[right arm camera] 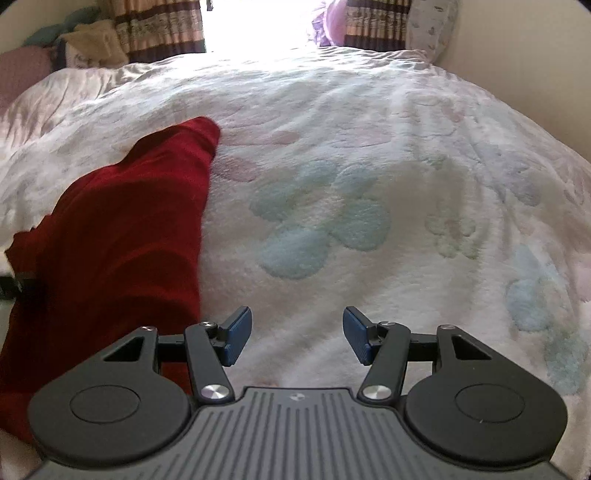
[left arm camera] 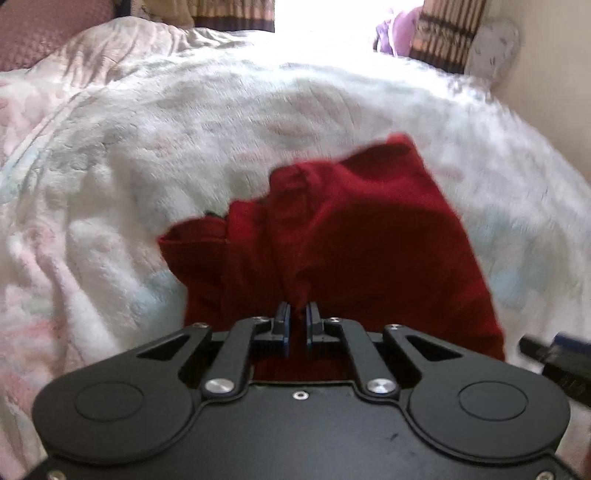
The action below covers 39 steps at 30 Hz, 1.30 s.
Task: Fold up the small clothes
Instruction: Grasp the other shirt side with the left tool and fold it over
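A small dark red garment (left arm camera: 354, 236) lies crumpled on a fluffy white blanket (left arm camera: 184, 147). My left gripper (left arm camera: 297, 314) is shut on a pinched fold at the garment's near edge, and red cloth bunches up from between the blue pads. In the right wrist view the same red garment (right arm camera: 122, 236) stretches along the left side. My right gripper (right arm camera: 297, 332) stands open over bare blanket (right arm camera: 369, 166) just right of the garment, nothing between its blue pads (right arm camera: 238, 330). The right gripper's body (left arm camera: 557, 354) shows at the left wrist view's right edge.
The bed runs toward a bright window flanked by striped curtains (right arm camera: 159, 29). Pillows and folded cloths (right arm camera: 88, 37) sit at the far left, a lilac item (right arm camera: 328, 22) at the far end. A wall (left arm camera: 554, 92) borders the bed's right side.
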Available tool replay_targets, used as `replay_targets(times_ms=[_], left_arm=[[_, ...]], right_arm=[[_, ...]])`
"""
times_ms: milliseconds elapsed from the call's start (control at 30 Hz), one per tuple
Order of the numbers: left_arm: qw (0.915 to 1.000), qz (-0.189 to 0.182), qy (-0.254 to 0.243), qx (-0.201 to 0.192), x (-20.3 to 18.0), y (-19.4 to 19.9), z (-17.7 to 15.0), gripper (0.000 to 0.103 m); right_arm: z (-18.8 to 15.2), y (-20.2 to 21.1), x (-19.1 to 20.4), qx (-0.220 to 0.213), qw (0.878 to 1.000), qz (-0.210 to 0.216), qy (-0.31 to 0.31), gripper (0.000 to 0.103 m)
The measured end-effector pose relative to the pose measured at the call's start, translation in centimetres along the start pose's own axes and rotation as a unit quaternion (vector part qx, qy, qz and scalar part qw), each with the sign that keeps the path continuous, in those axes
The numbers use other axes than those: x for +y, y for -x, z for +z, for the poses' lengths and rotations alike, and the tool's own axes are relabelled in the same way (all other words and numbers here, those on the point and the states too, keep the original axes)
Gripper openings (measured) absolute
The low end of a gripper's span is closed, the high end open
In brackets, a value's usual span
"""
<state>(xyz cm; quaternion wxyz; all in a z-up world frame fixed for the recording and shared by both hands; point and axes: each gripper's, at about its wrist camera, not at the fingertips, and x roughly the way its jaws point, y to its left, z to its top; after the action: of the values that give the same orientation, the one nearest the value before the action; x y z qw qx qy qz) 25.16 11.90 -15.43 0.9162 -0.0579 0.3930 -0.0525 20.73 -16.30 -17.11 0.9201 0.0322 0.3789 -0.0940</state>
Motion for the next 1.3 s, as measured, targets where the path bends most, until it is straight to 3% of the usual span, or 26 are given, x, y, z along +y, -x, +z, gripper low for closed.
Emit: replay_targets(times_ms=[100, 233, 333, 433, 467, 533, 633, 700, 767, 800, 867, 967, 1033, 1100, 1300], left_arm=[[0.9992, 0.005, 0.019, -0.035, 0.8, 2.6, 0.5, 0.005], [0.9964, 0.052, 0.014, -0.065, 1.4, 4.6, 0.2, 0.003], [0.9957, 0.087, 0.027, -0.015, 2.7, 2.1, -0.6, 0.0], [0.9865, 0.14, 0.048, 0.07, 4.8, -2.5, -2.3, 0.0], [0.9847, 0.131, 0.076, 0.086, 5.9, -3.3, -2.8, 0.0], [0.9847, 0.114, 0.107, 0.077, 6.8, -2.7, -2.5, 0.001], [0.9906, 0.084, 0.105, 0.023, 6.3, 0.2, -1.3, 0.006], [0.9941, 0.056, 0.091, -0.016, 5.4, 1.8, -0.7, 0.027], [0.9964, 0.022, 0.074, -0.036, 4.6, 2.4, -0.4, 0.03], [0.9973, 0.006, 0.064, -0.036, 4.2, 2.1, -0.4, 0.036], [0.9983, -0.009, 0.052, -0.025, 3.4, 0.7, -0.1, 0.038], [0.9996, 0.012, 0.026, 0.003, 2.4, -1.8, -0.2, 0.041], [0.9996, 0.015, 0.023, 0.008, 2.1, -2.6, -0.5, 0.034], [0.9996, -0.002, 0.029, 0.004, 2.4, -2.2, -1.0, 0.007], [0.997, 0.011, 0.033, -0.069, 2.2, 2.4, -0.2, 0.006]], right_arm=[[-0.1, 0.1, 0.2, 0.002, 1.0, 0.0, 0.007, 0.067], [0.2, 0.2, 0.2, -0.001, 1.0, 0.001, 0.002, 0.067], [0.1, 0.0, 0.3, 0.006, 1.0, 0.003, -0.001, 0.067], [-0.2, -0.6, 0.6, 0.016, 1.0, 0.004, 0.004, 0.067], [-0.3, -0.7, 0.8, 0.017, 1.0, 0.003, 0.006, 0.067], [-0.4, -0.5, 1.1, 0.013, 1.0, 0.0, 0.012, 0.067], [-0.3, 0.2, 1.3, -0.006, 1.0, 0.002, 0.016, 0.067], [-0.2, 0.4, 1.4, -0.01, 1.0, 0.003, 0.017, 0.067], [-0.3, 0.2, 1.4, -0.006, 1.0, 0.003, 0.017, 0.067], [-0.4, 0.0, 1.5, -0.003, 1.0, 0.003, 0.018, 0.067], [-0.5, -0.2, 1.6, 0.002, 1.0, 0.003, 0.02, 0.067], [-0.6, -0.2, 1.8, 0.003, 1.0, 0.005, 0.022, 0.067], [-0.6, -0.1, 1.9, 0.002, 1.0, 0.007, 0.024, 0.067], [-0.7, 0.0, 2.0, 0.001, 1.0, 0.008, 0.026, 0.067], [-0.5, 0.3, 1.6, -0.003, 1.0, 0.011, 0.018, 0.067]])
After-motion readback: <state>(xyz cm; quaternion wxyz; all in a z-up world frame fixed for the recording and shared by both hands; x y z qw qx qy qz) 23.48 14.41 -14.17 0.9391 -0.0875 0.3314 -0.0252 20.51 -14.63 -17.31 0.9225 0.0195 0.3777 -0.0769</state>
